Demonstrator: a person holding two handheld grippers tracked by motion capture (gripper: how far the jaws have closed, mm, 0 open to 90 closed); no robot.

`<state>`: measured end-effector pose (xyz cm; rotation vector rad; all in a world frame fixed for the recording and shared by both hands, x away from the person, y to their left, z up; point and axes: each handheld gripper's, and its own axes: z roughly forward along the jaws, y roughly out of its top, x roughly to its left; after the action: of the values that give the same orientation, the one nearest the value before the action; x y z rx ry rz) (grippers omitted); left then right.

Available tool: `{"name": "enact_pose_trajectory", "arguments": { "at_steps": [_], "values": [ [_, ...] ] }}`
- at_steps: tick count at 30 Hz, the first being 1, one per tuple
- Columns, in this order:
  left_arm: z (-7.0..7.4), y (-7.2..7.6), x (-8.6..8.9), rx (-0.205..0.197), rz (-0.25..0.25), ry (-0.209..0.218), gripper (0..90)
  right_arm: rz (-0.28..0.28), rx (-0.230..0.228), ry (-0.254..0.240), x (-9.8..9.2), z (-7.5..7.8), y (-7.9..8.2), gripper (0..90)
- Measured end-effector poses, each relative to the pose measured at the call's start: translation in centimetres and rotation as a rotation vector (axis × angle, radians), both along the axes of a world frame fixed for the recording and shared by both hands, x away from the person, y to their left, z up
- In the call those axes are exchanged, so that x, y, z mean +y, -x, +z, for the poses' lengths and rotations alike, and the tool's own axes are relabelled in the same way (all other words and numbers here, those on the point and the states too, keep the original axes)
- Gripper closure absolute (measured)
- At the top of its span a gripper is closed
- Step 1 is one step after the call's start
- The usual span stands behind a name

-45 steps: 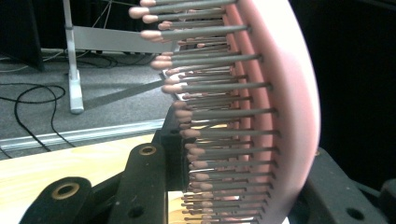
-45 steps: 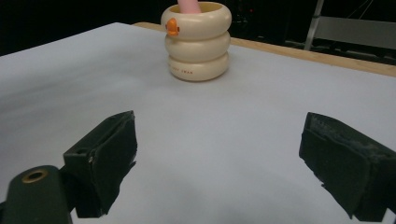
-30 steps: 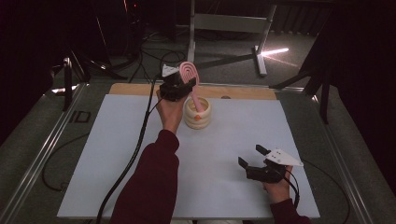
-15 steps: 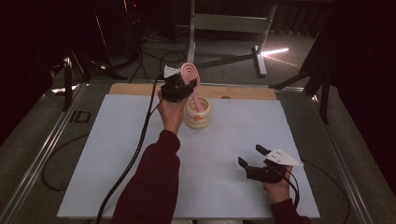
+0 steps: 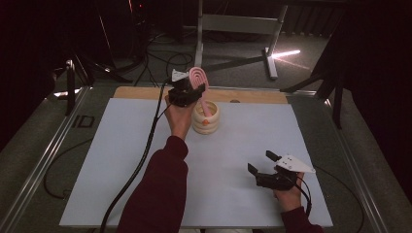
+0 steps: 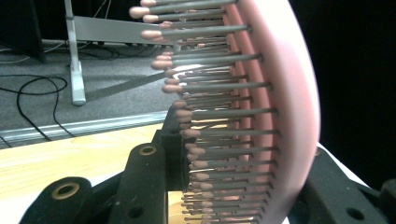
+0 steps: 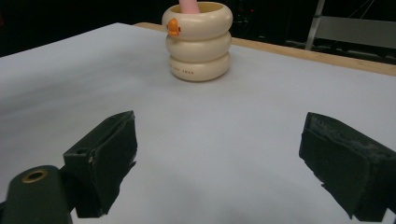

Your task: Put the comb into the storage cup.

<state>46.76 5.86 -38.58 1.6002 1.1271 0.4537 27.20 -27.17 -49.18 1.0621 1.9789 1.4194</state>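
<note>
A pink hairbrush (image 5: 200, 80) stands nearly upright, its handle (image 5: 206, 106) down inside a cream ringed holder (image 5: 206, 119) at the back middle of the white sheet. My left gripper (image 5: 187, 92) is shut on the brush's head; in the left gripper view the pink back (image 6: 289, 107) and grey bristles (image 6: 210, 112) sit between the black jaws. Near the front right, my right gripper (image 5: 262, 164) rests low over the sheet, open with nothing between its pads (image 7: 105, 158). The holder (image 7: 198, 42), with an orange mark, stands ahead of it in the right gripper view.
A wooden board (image 5: 252, 95) edges the sheet's (image 5: 145, 160) far side. Metal rails (image 5: 48, 145) run along the table's left and right. Cables (image 5: 141, 160) trail from the left gripper across the sheet; stands and cables lie on the floor beyond.
</note>
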Motion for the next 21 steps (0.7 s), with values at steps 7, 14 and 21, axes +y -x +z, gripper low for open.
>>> {"name": "enact_pose_trajectory", "arguments": {
  "at_steps": [7,14,21],
  "values": [
    [-0.27,-0.09,-0.14,0.005,0.0,0.0,63.5,0.001,0.001,0.001,0.03,-0.01,0.01,11.4],
    [-0.62,-0.15,-0.38,0.012,0.001,0.002,63.5,0.003,0.002,-0.001,0.0,0.0,0.0,11.4],
    [-0.84,-0.19,-0.48,0.014,0.004,-0.005,63.5,0.001,0.003,-0.002,-0.01,0.02,0.02,11.4]
  ]
}}
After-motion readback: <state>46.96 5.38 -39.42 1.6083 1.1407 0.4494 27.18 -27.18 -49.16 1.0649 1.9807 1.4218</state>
